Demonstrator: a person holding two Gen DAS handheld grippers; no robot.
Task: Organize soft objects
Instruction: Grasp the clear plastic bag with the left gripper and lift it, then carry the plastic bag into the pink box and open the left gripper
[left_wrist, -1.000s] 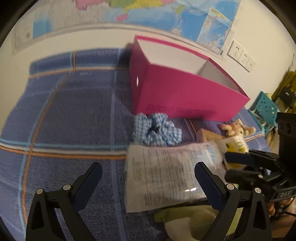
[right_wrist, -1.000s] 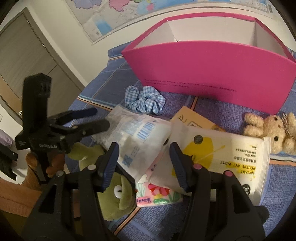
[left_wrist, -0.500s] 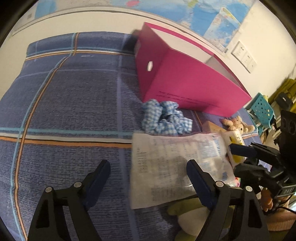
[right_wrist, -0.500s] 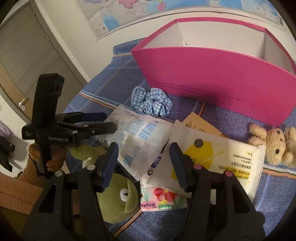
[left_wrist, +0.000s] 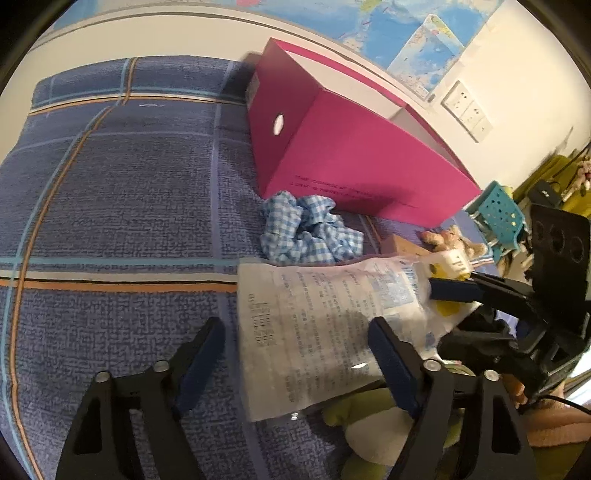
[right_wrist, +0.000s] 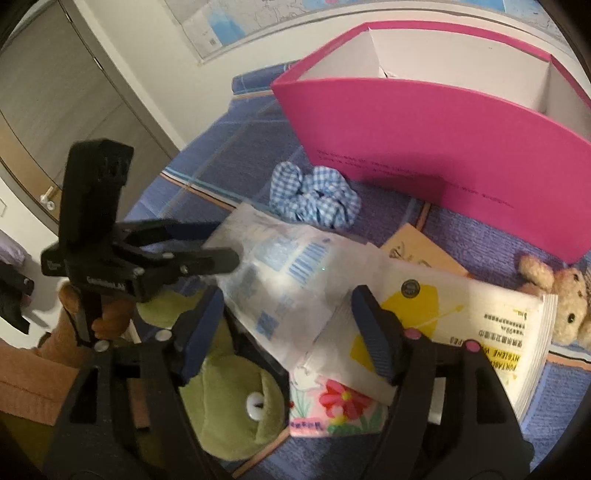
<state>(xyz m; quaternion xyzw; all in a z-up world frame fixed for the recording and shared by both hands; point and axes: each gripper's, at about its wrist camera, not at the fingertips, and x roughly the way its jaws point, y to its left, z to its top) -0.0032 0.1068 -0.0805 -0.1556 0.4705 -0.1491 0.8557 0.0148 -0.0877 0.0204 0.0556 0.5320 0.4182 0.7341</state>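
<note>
Both claws, L (left_wrist: 295, 354) & R (right_wrist: 288, 325), spread wide, low over pouch (left_wrist: 317, 328).

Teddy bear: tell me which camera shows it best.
The right wrist view. There the teddy bear lies on the blanket by the pink box, with its face and eyes plain. The left wrist view shows only a small blurred part of it, behind the wipes pack.

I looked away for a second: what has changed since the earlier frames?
Both open grippers, left and right, have eased closer over the clear plastic printed packet; neither has gripped. The blue gingham scrunchie, pink cardboard box and other items stayed put.
</note>
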